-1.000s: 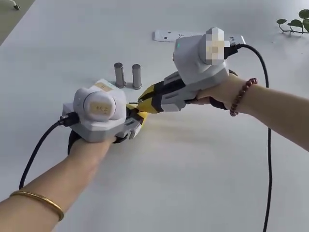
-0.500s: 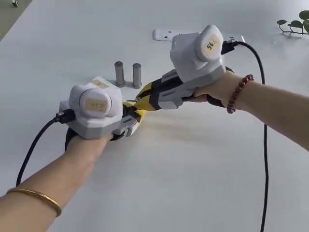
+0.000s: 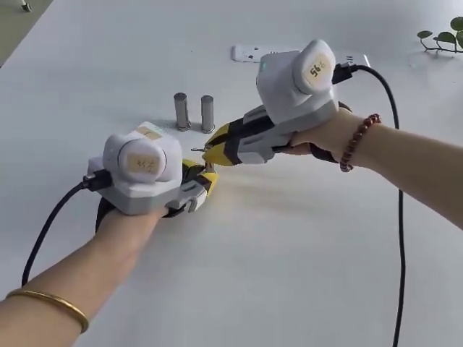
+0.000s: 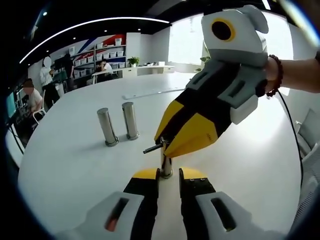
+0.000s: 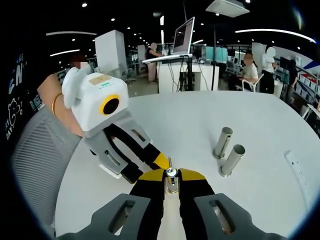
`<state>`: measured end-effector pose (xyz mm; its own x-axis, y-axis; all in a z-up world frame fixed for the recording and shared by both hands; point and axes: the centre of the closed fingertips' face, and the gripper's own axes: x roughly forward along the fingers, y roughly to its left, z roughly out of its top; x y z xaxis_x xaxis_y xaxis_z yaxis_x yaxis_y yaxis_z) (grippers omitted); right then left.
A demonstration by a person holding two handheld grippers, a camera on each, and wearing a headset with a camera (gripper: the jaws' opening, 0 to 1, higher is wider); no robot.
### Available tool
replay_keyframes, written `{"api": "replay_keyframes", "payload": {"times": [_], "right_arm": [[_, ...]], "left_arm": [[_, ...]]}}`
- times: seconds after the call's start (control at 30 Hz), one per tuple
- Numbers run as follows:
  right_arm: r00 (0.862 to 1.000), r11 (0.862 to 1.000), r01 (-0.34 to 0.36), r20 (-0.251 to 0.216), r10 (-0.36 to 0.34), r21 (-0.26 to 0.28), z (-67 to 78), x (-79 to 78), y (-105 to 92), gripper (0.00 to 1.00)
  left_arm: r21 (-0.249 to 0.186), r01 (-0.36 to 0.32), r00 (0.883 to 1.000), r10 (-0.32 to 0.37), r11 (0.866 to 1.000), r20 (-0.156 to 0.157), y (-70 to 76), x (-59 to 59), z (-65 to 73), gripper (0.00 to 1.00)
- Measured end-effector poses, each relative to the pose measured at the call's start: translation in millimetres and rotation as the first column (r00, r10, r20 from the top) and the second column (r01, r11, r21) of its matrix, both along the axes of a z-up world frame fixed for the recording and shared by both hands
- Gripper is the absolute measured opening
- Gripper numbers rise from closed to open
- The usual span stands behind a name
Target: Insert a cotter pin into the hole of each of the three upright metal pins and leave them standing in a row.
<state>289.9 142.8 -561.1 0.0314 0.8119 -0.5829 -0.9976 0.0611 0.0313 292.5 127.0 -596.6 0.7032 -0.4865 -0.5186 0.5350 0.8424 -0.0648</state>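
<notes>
Two grey upright metal pins (image 3: 181, 110) (image 3: 207, 113) stand side by side on the white table; they also appear in the left gripper view (image 4: 107, 127) (image 4: 130, 120) and the right gripper view (image 5: 222, 142) (image 5: 233, 160). My left gripper (image 3: 206, 177) (image 4: 169, 175) is shut on the base of a third pin (image 4: 165, 162), holding it upright. My right gripper (image 3: 208, 152) (image 5: 171, 176) comes in from the right, shut on a cotter pin (image 4: 152, 148) whose thin end sticks out past the held pin's top (image 5: 171, 172). The two grippers meet tip to tip.
A white power strip (image 3: 249, 53) lies at the far side of the table, and green leaves (image 3: 441, 32) show at the far right. Black cables (image 3: 399, 217) trail from both grippers. Open white tabletop (image 3: 289, 260) lies in front.
</notes>
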Motion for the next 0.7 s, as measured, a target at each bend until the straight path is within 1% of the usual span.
{"api": "replay_keyframes", "payload": {"times": [0.03,0.17,0.23,0.3,0.37,0.43,0.47,0.57,0.6,0.63,0.67,0.7], "right_arm": [[1.0,1.0,-0.001,0.002,0.001,-0.001,-0.2,0.8,0.0,0.05],[1.0,1.0,0.002,0.002,-0.002,-0.007,-1.4,1.8,-1.0,0.05],[1.0,1.0,0.006,-0.001,-0.006,-0.015,-3.4,1.3,-2.9,0.08],[1.0,1.0,0.009,-0.006,-0.009,-0.011,-3.6,0.5,-4.1,0.1],[0.999,1.0,0.022,-0.023,-0.022,0.009,0.0,0.4,-4.6,0.12],[0.998,0.999,0.039,-0.047,-0.038,0.031,5.4,1.4,-4.9,0.14],[0.997,0.998,0.051,-0.056,-0.049,0.033,6.9,2.6,-5.6,0.15],[0.996,0.997,0.076,-0.05,-0.074,0.033,13.9,3.8,-10.0,0.16],[0.994,0.995,0.09,-0.07,-0.087,0.047,16.9,3.9,-9.7,0.16],[0.99,0.991,0.108,-0.102,-0.1,0.074,23.5,2.1,-9.3,0.17],[0.989,0.99,0.114,-0.102,-0.106,0.081,26.2,3.3,-10.2,0.17],[0.989,0.989,0.122,-0.092,-0.114,0.086,29.5,6.0,-11.6,0.18]], "left_arm": [[-0.009,0.001,1.0,0.0,1.0,0.005,-0.5,0.0,1.3,0.14],[-0.012,-0.002,1.0,0.002,1.0,0.008,0.8,-0.2,2.3,0.17],[-0.012,-0.003,1.0,0.003,1.0,0.009,1.7,-0.6,2.8,0.18],[-0.014,-0.004,1.0,0.005,1.0,0.011,2.7,-1.5,3.7,0.2],[-0.016,-0.007,1.0,0.007,1.0,0.014,4.2,-2.4,5.1,0.23],[-0.016,-0.006,1.0,0.006,1.0,0.018,5.9,-3.7,7.0,0.24],[-0.017,-0.006,1.0,0.007,1.0,0.019,6.7,-4.2,7.9,0.24],[-0.027,-0.009,1.0,0.009,1.0,0.023,8.2,-6.8,12.8,0.28],[-0.029,-0.007,1.0,0.008,1.0,0.027,8.2,-7.9,14.5,0.29],[-0.032,-0.004,1.0,0.005,0.999,0.031,7.9,-9.2,17.1,0.29],[-0.034,-0.003,0.999,0.004,0.999,0.035,7.7,-10.2,19.1,0.3],[-0.035,0.0,0.999,0.002,0.999,0.041,7.5,-10.7,21.4,0.32]]}}
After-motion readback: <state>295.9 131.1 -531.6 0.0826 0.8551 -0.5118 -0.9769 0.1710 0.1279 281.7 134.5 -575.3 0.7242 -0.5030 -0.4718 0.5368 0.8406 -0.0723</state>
